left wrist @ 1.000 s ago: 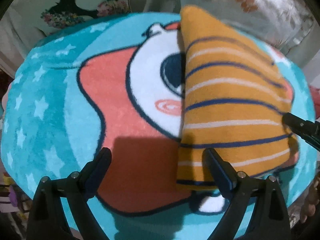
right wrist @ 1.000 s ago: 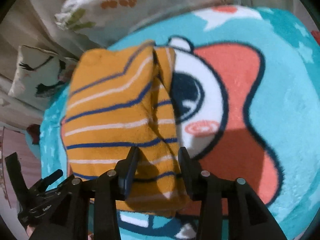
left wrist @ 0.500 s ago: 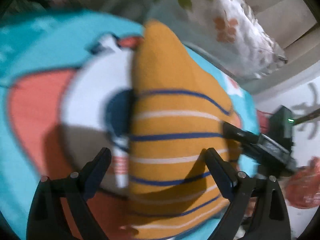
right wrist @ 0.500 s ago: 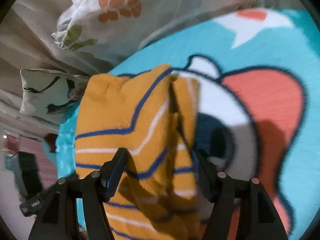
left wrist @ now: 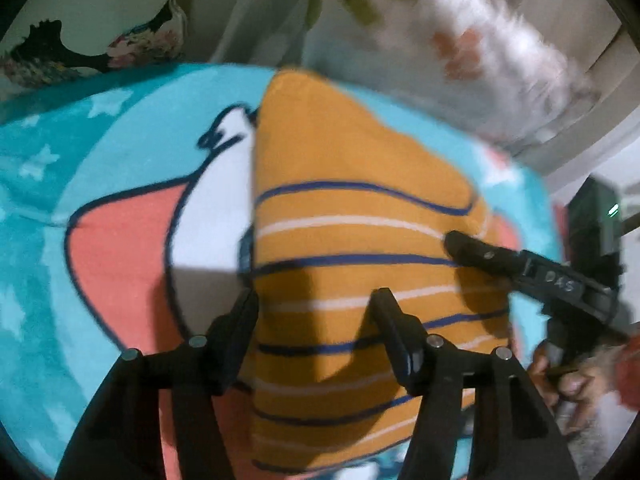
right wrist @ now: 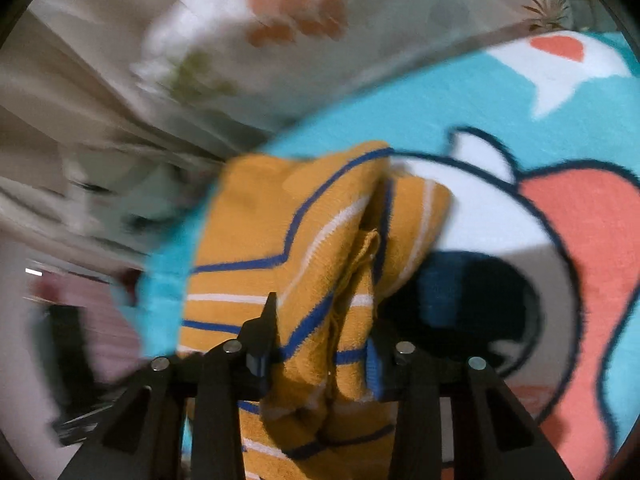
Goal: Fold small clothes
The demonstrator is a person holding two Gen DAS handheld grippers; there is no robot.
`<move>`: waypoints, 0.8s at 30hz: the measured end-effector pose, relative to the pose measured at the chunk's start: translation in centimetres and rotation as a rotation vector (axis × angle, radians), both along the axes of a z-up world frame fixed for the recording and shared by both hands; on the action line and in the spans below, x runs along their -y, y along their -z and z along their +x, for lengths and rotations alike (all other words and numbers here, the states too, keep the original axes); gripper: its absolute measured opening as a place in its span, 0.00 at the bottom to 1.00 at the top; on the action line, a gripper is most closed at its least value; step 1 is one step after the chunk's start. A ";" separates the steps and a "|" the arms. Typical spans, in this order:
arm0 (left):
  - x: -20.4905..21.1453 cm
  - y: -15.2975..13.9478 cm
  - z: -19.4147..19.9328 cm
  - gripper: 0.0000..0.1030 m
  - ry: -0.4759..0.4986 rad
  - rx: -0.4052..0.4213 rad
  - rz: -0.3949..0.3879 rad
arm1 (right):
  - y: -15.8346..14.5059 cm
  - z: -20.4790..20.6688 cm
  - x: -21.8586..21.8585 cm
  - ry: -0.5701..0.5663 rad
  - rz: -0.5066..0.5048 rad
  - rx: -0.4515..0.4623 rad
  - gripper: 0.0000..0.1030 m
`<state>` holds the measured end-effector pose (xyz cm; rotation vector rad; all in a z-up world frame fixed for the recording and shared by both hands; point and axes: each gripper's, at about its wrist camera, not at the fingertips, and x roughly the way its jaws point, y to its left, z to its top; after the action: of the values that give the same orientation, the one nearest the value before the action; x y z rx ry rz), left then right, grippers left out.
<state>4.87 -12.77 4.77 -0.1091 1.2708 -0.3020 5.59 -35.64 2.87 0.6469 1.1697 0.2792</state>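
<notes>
Left gripper (left wrist: pixel 316 304) fingers partly spread, straddling the left edge of the orange striped garment (left wrist: pixel 352 248), nothing pinched between them; left finger at the fabric's edge, right finger over the stripes. Narrower than half a second ago, when spread wide. Right gripper (right wrist: pixel 320 320) closed in on a bunched fold of the same garment (right wrist: pixel 320 240), fabric gathered up between the fingers and hiding the right fingertip entirely; only the left finger's pad (right wrist: pixel 264 328) showing. Tighter than a second ago, with more cloth bulging through. Seen from the left wrist, the right gripper's black finger (left wrist: pixel 480 254) pressing onto the garment's right side, a hand (left wrist: pixel 560 376) behind it, partly cut off and blurred. Garment lying folded lengthwise on the teal cartoon blanket (left wrist: pixel 80 168), covering part of the white and coral face print, lower hem hidden behind the gripper bodies. Beyond, floral bedding (right wrist: pixel 288 20) and a patterned pillow (left wrist: pixel 88 20), both smeared by motion blur; left margin of the right wrist view too blurred to make out.
</notes>
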 end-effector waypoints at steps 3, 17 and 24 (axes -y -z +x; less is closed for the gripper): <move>0.0 -0.2 -0.7 0.70 -0.026 0.020 0.018 | 0.6 -0.6 0.2 0.010 -0.030 -0.005 0.52; -2.1 -6.8 -5.8 0.72 -0.107 0.218 0.176 | -7.2 -5.9 -3.2 -0.055 -0.284 0.188 0.39; -2.4 -8.3 -7.5 0.72 -0.124 0.261 0.197 | -2.5 -5.1 -4.5 -0.084 -0.355 0.079 0.39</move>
<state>-2.68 -10.33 13.07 0.0203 1.0237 -0.0798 0.44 -31.18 5.33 0.2741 1.1363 0.1600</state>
